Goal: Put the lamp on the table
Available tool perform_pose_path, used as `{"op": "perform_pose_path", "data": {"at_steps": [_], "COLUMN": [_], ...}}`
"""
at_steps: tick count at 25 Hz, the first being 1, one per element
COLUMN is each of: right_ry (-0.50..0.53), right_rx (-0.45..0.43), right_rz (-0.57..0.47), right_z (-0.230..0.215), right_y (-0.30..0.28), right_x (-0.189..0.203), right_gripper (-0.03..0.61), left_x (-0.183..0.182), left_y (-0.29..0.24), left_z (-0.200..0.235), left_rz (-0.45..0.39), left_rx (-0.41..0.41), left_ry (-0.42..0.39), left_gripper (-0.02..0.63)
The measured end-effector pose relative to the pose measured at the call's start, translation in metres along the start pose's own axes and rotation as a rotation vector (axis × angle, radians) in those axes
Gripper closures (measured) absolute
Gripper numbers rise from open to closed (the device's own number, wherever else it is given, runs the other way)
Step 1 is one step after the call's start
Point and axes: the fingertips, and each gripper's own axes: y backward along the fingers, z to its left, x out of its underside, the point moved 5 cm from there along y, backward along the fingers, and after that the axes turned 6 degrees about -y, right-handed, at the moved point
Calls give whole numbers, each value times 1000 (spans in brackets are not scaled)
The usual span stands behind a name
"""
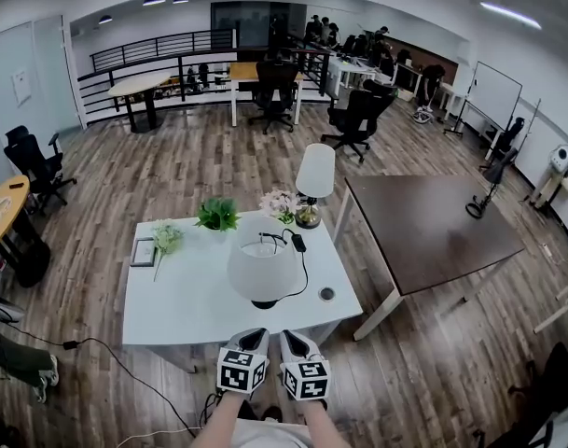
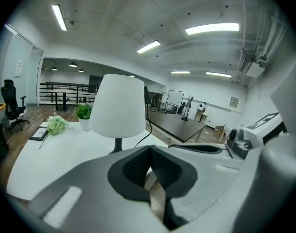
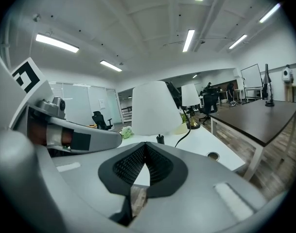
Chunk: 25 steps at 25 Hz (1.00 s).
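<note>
A lamp with a wide white shade (image 1: 262,269) and a dark base stands upright near the front of the white table (image 1: 186,301), its black cord trailing back to a plug. The same shade shows in the left gripper view (image 2: 118,107) and in the right gripper view (image 3: 155,108). A second lamp with a narrow white shade (image 1: 315,171) and a brass base stands at the table's back right corner. My left gripper (image 1: 247,342) and right gripper (image 1: 297,343) hang side by side just off the table's front edge. Both are shut and hold nothing.
On the table stand a green potted plant (image 1: 217,215), a pale flower bunch (image 1: 166,237), a picture frame (image 1: 144,251) and pink flowers (image 1: 278,203). A dark brown table (image 1: 423,231) stands to the right. Black office chairs (image 1: 358,119) and more desks fill the far room.
</note>
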Motion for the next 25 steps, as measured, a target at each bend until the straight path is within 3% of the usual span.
{"op": "perform_pose_path", "data": {"at_steps": [15, 25], "right_ry": [12, 8], "right_rx": [-32, -8], "right_rz": [26, 13], "right_z": [15, 10], "right_y": [-13, -22], "right_x": [-1, -4], "right_gripper": [555, 557], "left_x": [3, -2], "left_y": [9, 6], "left_z": [11, 23], "left_rz": [9, -4], "left_rx": [-13, -11], "left_ry": [14, 12], "left_gripper": [614, 614]}}
